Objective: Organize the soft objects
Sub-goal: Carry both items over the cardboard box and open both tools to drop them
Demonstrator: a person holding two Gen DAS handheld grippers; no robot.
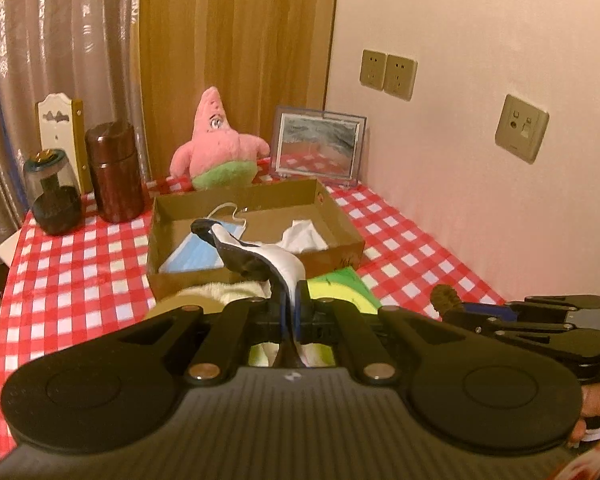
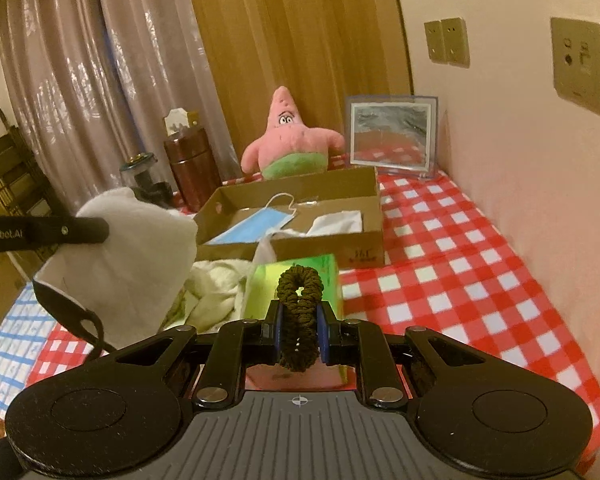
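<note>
The left gripper (image 1: pixel 294 308) had its fingers (image 1: pixel 278 312) clenched on a white cloth mask (image 1: pixel 278 258) with black trim, pinched by one edge so that it stood up and curled away from the fingers, lifted off the desk (image 1: pixel 80 264). From the right wrist view the same mask (image 2: pixel 140 256) hung broad and white at the left, its black ear loop dangling below.

The right gripper (image 2: pixel 299 330) grasped a dark olive hair tie (image 2: pixel 299 312) between its blue finger pads (image 2: pixel 278 330); the tie stood upright, its loop poking above the fingertips. In the left wrist view that gripper (image 1: pixel 460 312) lay at the right edge with the hair tie (image 1: pixel 444 296) at its tip, and part of a hand (image 1: pixel 592 404) showed below it.

An open cardboard box (image 2: pixel 360 240) sat on the red and white checked desk just beyond both grippers. Inside it lay a blue face mask (image 2: pixel 256 224) at the left and a crumpled white tissue (image 2: pixel 336 220) at the right. Near the box's front wall, below the grippers, were a cream towel (image 2: pixel 216 292) and a green packet (image 2: pixel 320 272).

Far behind the box stood a pink plush starfish (image 2: pixel 288 140), with a picture frame (image 2: pixel 392 136) to its right and a brown canister (image 2: pixel 192 168) and a glass jar (image 1: pixel 52 192) to its left.
</note>
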